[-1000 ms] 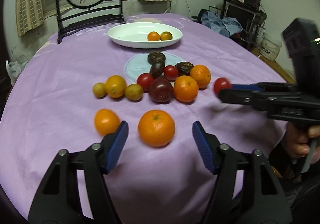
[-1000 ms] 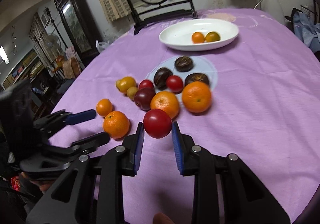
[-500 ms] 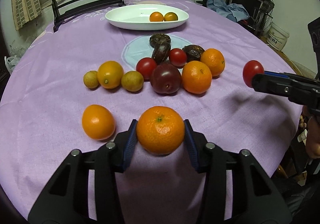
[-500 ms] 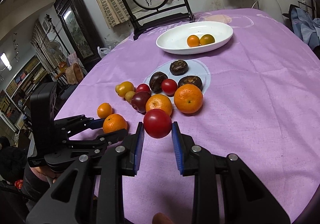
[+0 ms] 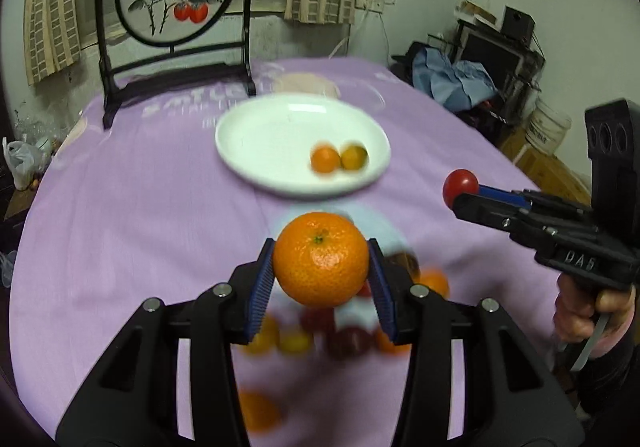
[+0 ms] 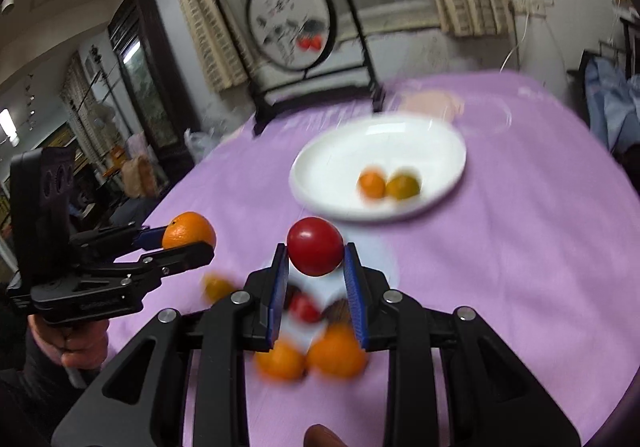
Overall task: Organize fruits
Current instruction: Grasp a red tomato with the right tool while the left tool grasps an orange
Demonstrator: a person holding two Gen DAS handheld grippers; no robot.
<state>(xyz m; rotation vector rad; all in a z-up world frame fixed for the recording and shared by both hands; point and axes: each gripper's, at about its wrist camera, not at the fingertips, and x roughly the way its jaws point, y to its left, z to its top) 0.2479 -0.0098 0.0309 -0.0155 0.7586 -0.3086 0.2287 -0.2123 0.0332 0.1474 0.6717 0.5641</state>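
Observation:
My left gripper [image 5: 321,267] is shut on a large orange [image 5: 320,259] and holds it in the air above the table. It also shows in the right wrist view [image 6: 188,237]. My right gripper [image 6: 315,261] is shut on a red tomato [image 6: 315,252], also lifted; it shows at the right of the left wrist view [image 5: 461,183]. A white plate [image 5: 260,143] further back holds two small fruits [image 5: 339,158]. Several oranges, tomatoes and dark fruits [image 6: 316,355] lie blurred on the purple cloth below both grippers.
A round framed painting on a black stand [image 5: 176,19] stands at the table's far edge behind the plate. A small orange [image 5: 258,411] lies near the front, between the left gripper's arms. Clutter and buckets [image 5: 548,127] stand beyond the table's right side.
Both grippers have risen and moved forward toward the plate with their fruits. The orange has left the cloth. The fruit pile has dropped below the fingers.

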